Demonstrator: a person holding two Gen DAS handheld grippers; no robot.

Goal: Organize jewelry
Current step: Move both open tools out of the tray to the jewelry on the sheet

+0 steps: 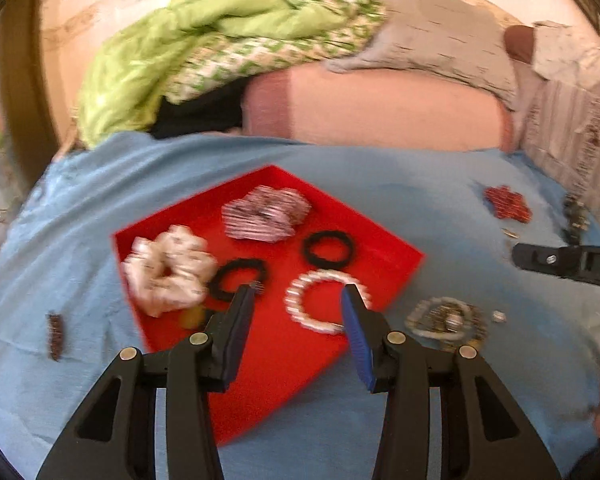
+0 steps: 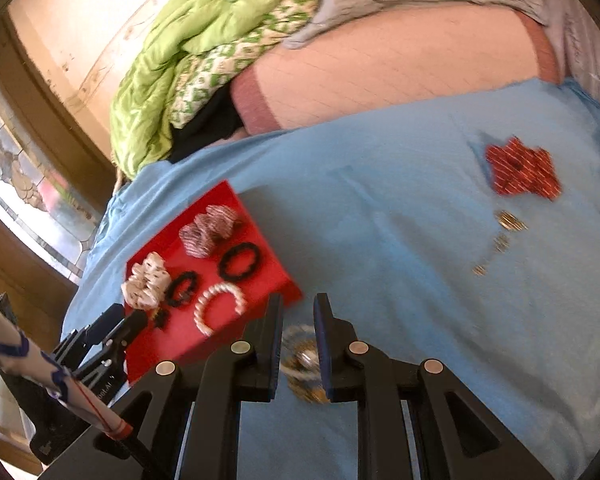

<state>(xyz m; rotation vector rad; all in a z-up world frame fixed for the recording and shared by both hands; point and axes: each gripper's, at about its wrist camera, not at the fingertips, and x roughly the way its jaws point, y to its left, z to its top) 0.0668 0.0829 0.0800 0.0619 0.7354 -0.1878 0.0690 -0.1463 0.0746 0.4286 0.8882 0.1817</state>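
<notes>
A red tray [image 1: 292,360] lies on the blue sheet. It holds a white scrunchie [image 1: 168,270], a striped scrunchie [image 1: 266,212], two black hair ties [image 1: 328,249] and a white bead bracelet [image 1: 324,300]. My left gripper [image 1: 298,294] hovers over the tray, open, nothing between its fingers. A tangled pile of bracelets and gold pieces [image 1: 444,320] rests on the sheet to the right of the tray. My right gripper [image 2: 299,312] hangs above that pile [image 2: 304,364], jaws a narrow gap apart and empty. It also shows at the edge of the left wrist view [image 1: 560,260].
A red patterned scrunchie [image 2: 520,172], gold earrings [image 2: 510,220], a dark chain [image 1: 574,216] and a small silver piece [image 1: 499,316] lie on the sheet to the right. A brown hair clip [image 1: 55,336] lies left of the tray. A pink pillow [image 1: 380,108] and green quilt [image 1: 204,28] lie behind.
</notes>
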